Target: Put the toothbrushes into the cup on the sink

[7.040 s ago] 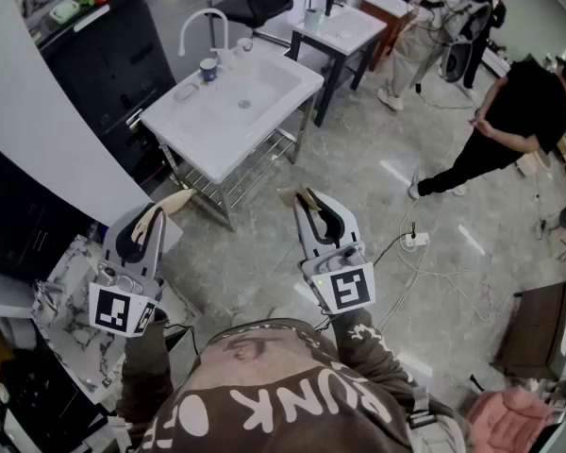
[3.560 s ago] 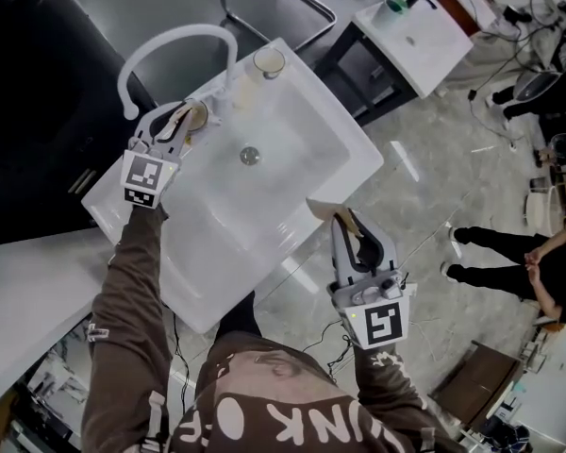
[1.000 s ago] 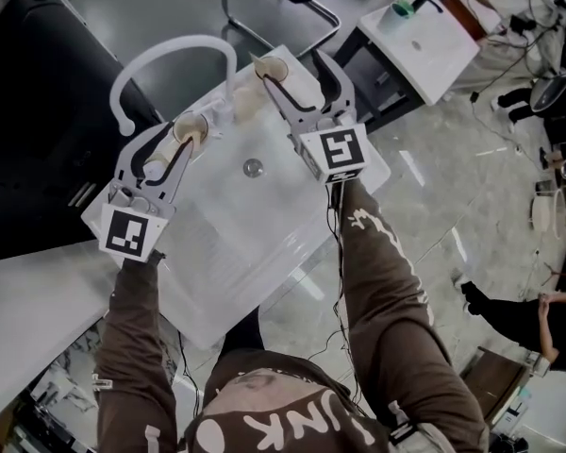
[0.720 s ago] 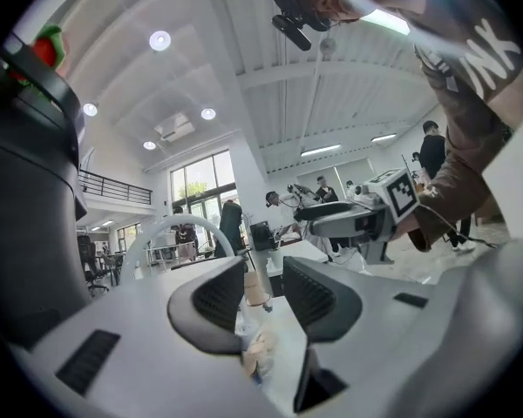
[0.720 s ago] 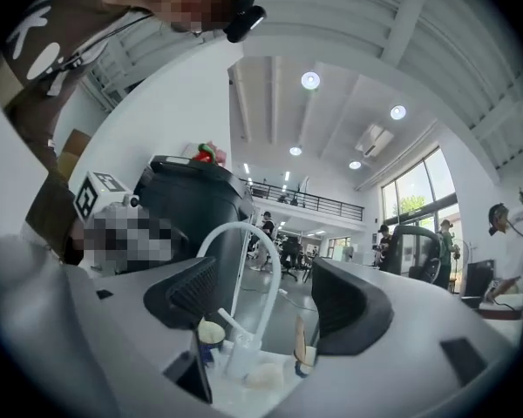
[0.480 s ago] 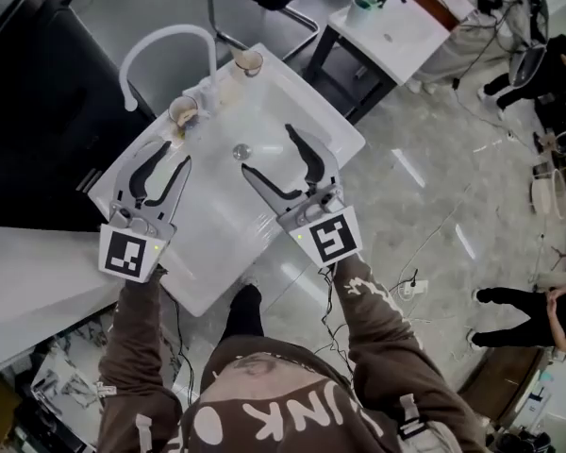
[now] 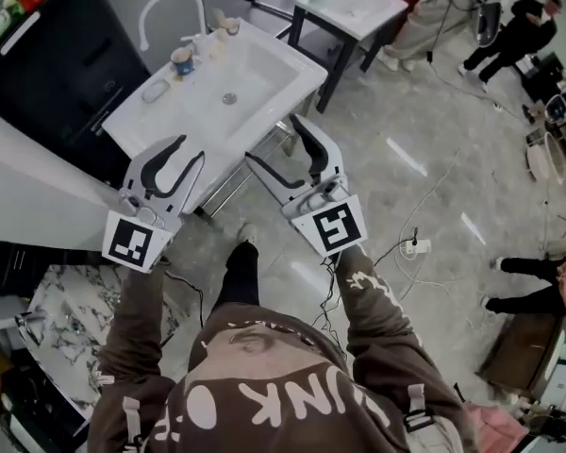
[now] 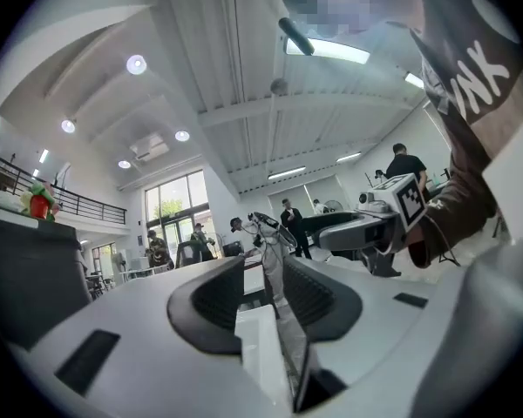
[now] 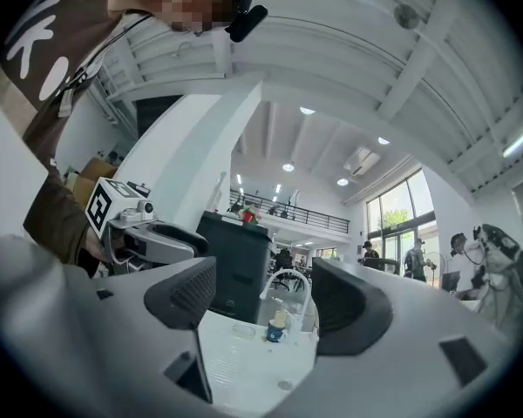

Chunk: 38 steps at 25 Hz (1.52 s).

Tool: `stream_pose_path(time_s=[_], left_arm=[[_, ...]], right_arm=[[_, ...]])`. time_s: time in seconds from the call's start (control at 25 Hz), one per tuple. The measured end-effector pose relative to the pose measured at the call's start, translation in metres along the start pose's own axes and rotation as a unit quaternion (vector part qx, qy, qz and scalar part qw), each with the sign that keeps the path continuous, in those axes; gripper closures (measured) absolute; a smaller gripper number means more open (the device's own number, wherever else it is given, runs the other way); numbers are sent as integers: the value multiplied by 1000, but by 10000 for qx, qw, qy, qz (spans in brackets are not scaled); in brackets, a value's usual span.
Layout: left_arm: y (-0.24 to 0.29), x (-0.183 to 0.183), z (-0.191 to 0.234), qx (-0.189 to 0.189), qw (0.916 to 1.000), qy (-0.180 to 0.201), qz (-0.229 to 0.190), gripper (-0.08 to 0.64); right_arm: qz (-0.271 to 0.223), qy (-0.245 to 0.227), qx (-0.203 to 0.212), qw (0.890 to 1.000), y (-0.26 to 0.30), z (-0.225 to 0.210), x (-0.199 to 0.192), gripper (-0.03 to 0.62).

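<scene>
While both grippers are held out level over the grey floor [image 7: 387, 168], the white sink [image 7: 264, 69] lies ahead of them and well apart from both. The left gripper [image 7: 191, 152] has its jaws only a little apart, with a narrow gap between the dark pads, and nothing sits in that gap. The right gripper [image 7: 273, 140] has its jaws spread wide and is likewise empty; in the right gripper view the distant sink basin shows through the opening.

A blue cup [image 7: 180, 61] stands on the far rim of the sink, ahead of the left gripper and beyond its fingertips. It is just beside the foot of the curved white faucet [image 7: 160, 0]. From the right gripper the cup is ahead and off to the left in the head view, and its own camera frames the cup between the two jaws, far off. Something pale shows at the cup's top, but it is too small to tell whether toothbrushes stand in it. A black cabinet [image 7: 66, 59] stands behind the sink, ahead and left of the left gripper.
</scene>
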<state>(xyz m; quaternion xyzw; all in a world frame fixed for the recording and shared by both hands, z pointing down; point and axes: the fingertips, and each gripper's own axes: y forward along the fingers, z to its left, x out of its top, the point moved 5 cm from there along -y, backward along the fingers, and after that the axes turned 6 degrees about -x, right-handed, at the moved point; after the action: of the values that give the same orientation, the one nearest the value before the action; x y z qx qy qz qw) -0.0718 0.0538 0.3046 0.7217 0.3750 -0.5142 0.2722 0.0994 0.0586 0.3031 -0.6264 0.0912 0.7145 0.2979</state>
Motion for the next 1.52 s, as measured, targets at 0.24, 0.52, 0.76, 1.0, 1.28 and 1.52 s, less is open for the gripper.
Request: stream_pose_path(time_s=[0.24,0.52,0.76,1.0,1.28,1.52], left_arm=[[-67,50,-87,-219,9997,-122,29,433],[-119,76,-118,-225,9995,-188,-70,433],[-149,75,-115,-295,9992,-237,-154,433],[-166,79,-111,-415,9985,-293,-196,433],[-190,81,-101,-371,9985,-280,-279,433],[-208,79,-98,-301,9987,-268,-317,433]], right_arm=[[91,7,-74,9999,-93,60,47,251],[163,21,-97,9998,-134,110,70,259],[188,-18,-112,9998,-128,141,80,286],[206,-64,-177,9996,-117,159,88,311],[235,-166,-104,9995,-105,182,93,331],[209,-217,-15,9995,-100,199,96,333]])
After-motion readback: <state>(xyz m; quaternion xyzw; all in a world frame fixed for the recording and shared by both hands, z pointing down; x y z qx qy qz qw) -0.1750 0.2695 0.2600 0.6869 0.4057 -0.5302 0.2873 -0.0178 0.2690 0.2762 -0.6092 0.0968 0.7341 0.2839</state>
